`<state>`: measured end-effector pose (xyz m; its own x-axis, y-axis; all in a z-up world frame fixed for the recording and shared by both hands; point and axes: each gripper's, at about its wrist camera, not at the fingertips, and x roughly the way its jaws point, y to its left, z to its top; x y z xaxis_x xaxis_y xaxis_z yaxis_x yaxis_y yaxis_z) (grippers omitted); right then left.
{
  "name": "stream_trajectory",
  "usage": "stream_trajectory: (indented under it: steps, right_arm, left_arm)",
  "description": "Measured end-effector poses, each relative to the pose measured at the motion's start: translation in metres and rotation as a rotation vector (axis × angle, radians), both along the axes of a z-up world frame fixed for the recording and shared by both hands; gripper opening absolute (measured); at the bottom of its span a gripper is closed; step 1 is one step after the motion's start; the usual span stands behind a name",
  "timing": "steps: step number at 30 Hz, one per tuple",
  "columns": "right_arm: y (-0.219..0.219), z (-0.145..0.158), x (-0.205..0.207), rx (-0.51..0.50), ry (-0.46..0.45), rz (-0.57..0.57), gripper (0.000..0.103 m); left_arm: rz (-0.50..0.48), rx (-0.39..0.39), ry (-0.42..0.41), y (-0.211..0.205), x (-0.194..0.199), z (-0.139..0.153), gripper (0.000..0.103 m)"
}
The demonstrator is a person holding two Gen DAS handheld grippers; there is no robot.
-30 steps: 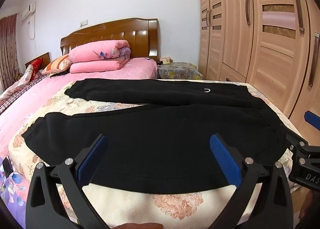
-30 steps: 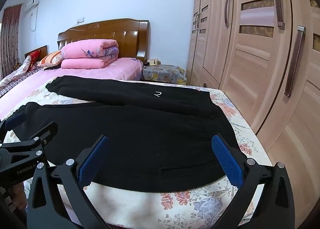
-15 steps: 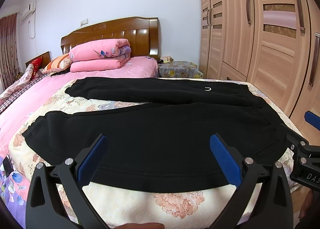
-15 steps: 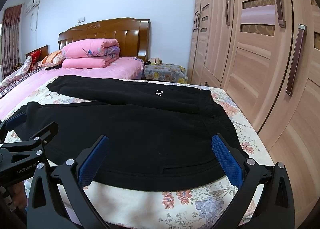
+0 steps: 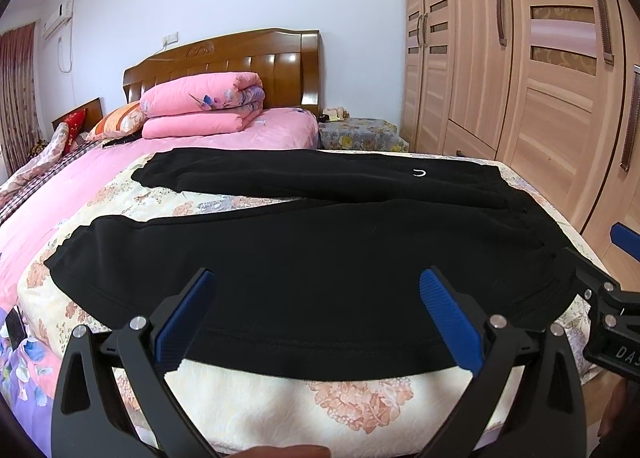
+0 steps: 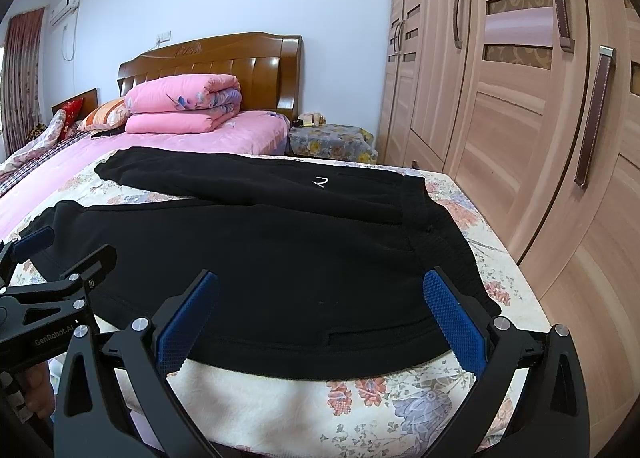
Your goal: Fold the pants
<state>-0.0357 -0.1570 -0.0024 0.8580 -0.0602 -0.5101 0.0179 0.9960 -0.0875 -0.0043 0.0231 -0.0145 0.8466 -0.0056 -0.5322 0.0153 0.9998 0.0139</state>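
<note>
Black pants (image 5: 304, 254) (image 6: 272, 254) lie spread flat across the foot of a bed, waistband to the right, both legs running left, with a small white logo on the far leg. My left gripper (image 5: 318, 298) is open just short of the near leg's front edge, holding nothing. My right gripper (image 6: 320, 300) is also open, in front of the hip and waistband end. Each gripper shows at the side edge of the other's view: the right gripper (image 5: 618, 290) and the left gripper (image 6: 52, 270).
The pants rest on a floral quilt (image 5: 360, 402) over a pink bed (image 5: 72, 186). Folded pink bedding (image 5: 204, 106) and a wooden headboard (image 5: 240, 62) are at the far end. Wardrobe doors (image 6: 540, 118) line the right side; a covered nightstand (image 6: 332, 142) stands beyond.
Both views have crept slightly closer and higher over the pants. The grippers stay open and the pants have not moved.
</note>
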Motion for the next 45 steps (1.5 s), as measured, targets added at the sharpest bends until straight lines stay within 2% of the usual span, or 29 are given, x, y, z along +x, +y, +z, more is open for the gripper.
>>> stream_trajectory:
  steps: [45]
  right_arm:
    - [0.0018,-0.0076,0.0022,0.008,0.035,0.007,0.099]
  left_arm:
    - [0.009,-0.004,0.024,0.0087,-0.0023,-0.0086,0.102]
